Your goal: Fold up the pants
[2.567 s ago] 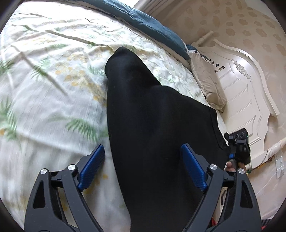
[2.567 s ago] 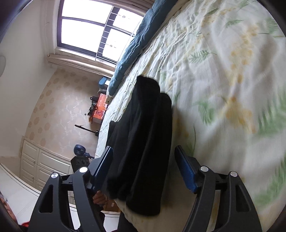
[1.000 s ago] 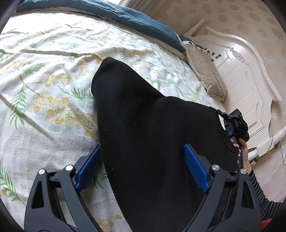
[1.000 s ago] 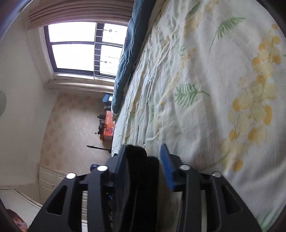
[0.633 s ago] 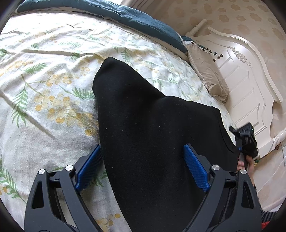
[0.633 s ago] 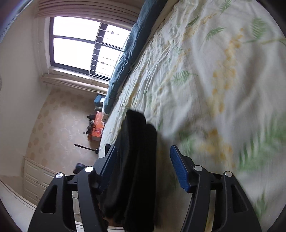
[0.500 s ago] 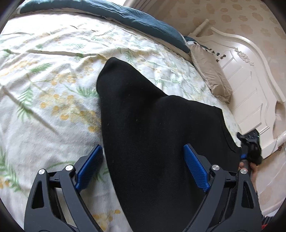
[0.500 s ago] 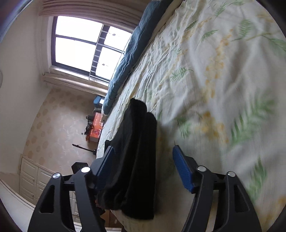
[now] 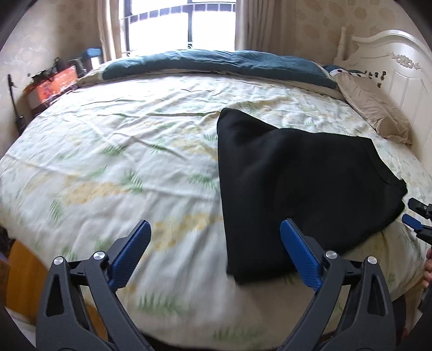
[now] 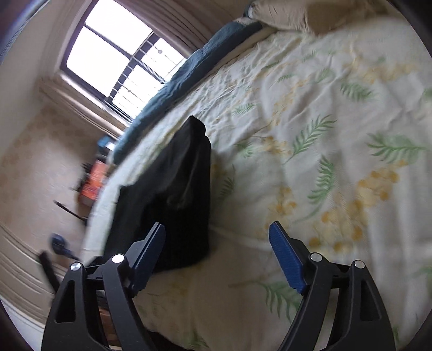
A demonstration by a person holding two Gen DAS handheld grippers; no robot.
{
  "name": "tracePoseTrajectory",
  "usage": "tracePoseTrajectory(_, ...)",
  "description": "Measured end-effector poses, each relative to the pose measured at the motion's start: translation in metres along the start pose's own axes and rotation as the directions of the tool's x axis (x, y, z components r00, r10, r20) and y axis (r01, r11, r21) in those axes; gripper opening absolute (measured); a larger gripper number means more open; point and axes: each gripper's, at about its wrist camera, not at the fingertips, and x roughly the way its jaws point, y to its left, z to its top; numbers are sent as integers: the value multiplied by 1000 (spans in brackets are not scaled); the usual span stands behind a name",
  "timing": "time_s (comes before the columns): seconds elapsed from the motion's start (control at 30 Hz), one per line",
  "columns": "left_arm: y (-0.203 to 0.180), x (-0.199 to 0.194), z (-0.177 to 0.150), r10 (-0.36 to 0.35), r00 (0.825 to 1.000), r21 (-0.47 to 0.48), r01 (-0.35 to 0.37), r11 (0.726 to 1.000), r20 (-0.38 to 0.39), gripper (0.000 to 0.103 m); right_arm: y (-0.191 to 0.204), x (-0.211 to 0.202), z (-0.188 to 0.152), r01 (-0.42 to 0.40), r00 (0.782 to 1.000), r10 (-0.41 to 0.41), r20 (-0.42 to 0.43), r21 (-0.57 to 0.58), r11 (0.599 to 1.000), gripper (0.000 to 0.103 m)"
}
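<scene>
Lying folded on the bedspread, black pants, both grippers' fingers apart, empty.

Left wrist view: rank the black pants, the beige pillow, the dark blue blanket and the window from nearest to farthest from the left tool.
1. black pants, lying just ahead of the left tool, right of centre.
2. beige pillow, far right by the headboard.
3. dark blue blanket, along the bed's far edge.
4. window, behind the blanket.

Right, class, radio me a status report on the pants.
Left gripper open, empty. Right gripper just opened, empty. Black pants folded on floral bedspread. Nothing in the way.
</scene>
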Motion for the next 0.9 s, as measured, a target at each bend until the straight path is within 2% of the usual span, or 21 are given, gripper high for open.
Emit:
tracePoseTrajectory(0.07,-3,-8,-8,4,1000,-35,-4,999,-1,96,16,-2,-9,64,998,-64,11,-75,995,78)
tracePoseTrajectory(0.17,-10,-14,-19,-26,999,-72,24,997,-29,96,37,1,-19,115,993,-113,21,-171,979,79)
tracePoseTrajectory(0.27,-22,-15,-28,-25,999,-67,22,998,-40,96,53,1,-29,138,990,-135,31,-227,964,79)
tracePoseTrajectory(0.5,-46,-16,-36,-16,999,2,16,1000,-40,97,64,1,-36,133,991,-133,19,-249,959,79)
tracePoseTrajectory(0.9,-49,-10,-33,50,998,-10,-51,999,-43,97,68,4,-41,116,993,-120,-4,-244,963,80)
